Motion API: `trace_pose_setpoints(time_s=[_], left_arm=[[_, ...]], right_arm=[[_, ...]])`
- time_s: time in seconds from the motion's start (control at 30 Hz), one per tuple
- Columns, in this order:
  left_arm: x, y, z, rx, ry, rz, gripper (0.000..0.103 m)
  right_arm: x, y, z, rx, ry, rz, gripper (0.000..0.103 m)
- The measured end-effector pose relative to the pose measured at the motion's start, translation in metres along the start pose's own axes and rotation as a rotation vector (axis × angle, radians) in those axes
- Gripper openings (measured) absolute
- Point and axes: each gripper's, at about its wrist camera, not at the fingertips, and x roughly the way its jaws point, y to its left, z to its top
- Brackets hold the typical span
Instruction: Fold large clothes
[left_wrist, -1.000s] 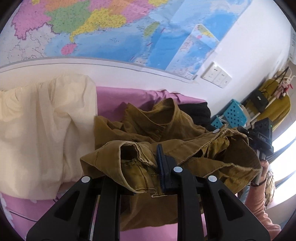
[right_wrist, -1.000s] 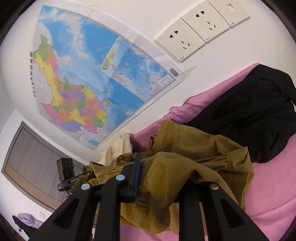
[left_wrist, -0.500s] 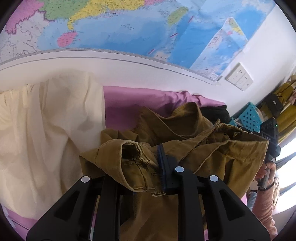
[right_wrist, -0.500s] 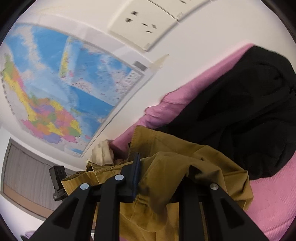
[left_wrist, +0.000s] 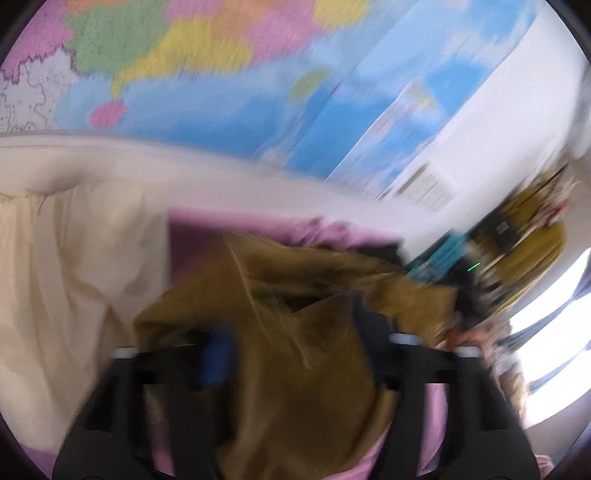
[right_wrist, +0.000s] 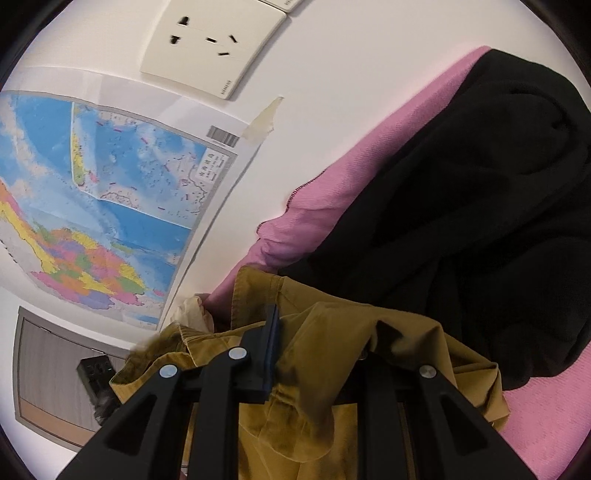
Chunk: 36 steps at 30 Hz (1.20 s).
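My L gripper (left_wrist: 291, 350) jaws just sprung wide, jacket (left_wrist: 295, 362) loose btwn. R gripper (right_wrist: 317, 354) pinching jacket, black garment (right_wrist: 461, 236) just beyond.

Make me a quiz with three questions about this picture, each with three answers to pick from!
1. Where does the black garment lie?
A. on the pink cover
B. on the floor
C. on a chair

2. What colour is the garment caught in the right hand-held gripper?
A. red
B. mustard brown
C. white

3. How is the left hand-held gripper now?
A. clamped tight
B. out of sight
C. open wide

Answers:
1 A, the black cloth rests on the pink cover beside the wall.
2 B, the mustard-brown garment sits between its fingers.
3 C, its fingers have just been opening and stand far apart, with the blurred brown cloth loose between them.
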Motion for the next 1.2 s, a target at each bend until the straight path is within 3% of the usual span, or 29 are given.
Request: trace_pose_setpoints(time_s=[0.03,0.07,0.13,0.2,0.27,0.4,0.5,0.6,0.7,0.8,0.9,1.0,1.13,1.2], left_arm=[[-0.013,-0.001,0.003,-0.001,-0.067,-0.06,0.084],[-0.021,-0.001,0.004,-0.006,-0.099,-0.086,0.084],[-0.029,-0.008,0.005,0.001,-0.139,-0.08,0.084],[-0.026,-0.031,-0.006,0.11,-0.12,-0.038,0.084],[-0.013,-0.049,-0.02,0.2,-0.065,-0.012,0.084],[0.031,-0.086,-0.068,0.374,0.097,-0.047,0.084],[0.071,-0.093,-0.094,0.451,0.186,0.024,0.083],[0.115,-0.072,-0.102,0.407,0.272,0.12,0.06],[0.145,-0.047,-0.099,0.362,0.301,0.241,0.045],[0.156,-0.033,-0.093,0.302,0.306,0.244,0.04],[0.156,-0.027,-0.087,0.267,0.288,0.244,0.035],[0.148,-0.026,-0.079,0.253,0.246,0.236,0.03],[0.145,-0.022,-0.072,0.233,0.239,0.246,0.03],[0.135,-0.021,-0.071,0.219,0.231,0.245,0.032]], right_arm=[[0.001,-0.001,0.0,0.002,0.001,0.001,0.02],[0.002,-0.002,0.0,0.003,0.001,0.002,0.02],[0.003,-0.002,-0.001,-0.002,-0.001,0.0,0.022],[0.004,-0.003,0.0,0.008,-0.001,0.007,0.022],[0.005,-0.004,0.001,0.014,0.002,0.007,0.023],[0.006,-0.002,0.001,0.013,0.007,0.01,0.028],[0.004,0.003,0.001,0.006,0.003,0.018,0.037],[-0.004,0.013,-0.002,-0.021,-0.012,0.043,0.068],[-0.018,0.032,-0.008,-0.108,-0.045,0.015,0.079],[-0.033,0.052,-0.02,-0.224,-0.062,-0.003,0.082],[-0.034,0.07,-0.039,-0.393,-0.067,-0.096,0.082],[-0.014,0.083,-0.063,-0.563,-0.034,-0.243,0.081],[0.024,0.082,-0.071,-0.653,-0.008,-0.403,0.081],[0.042,0.076,-0.069,-0.671,0.014,-0.44,0.081]])
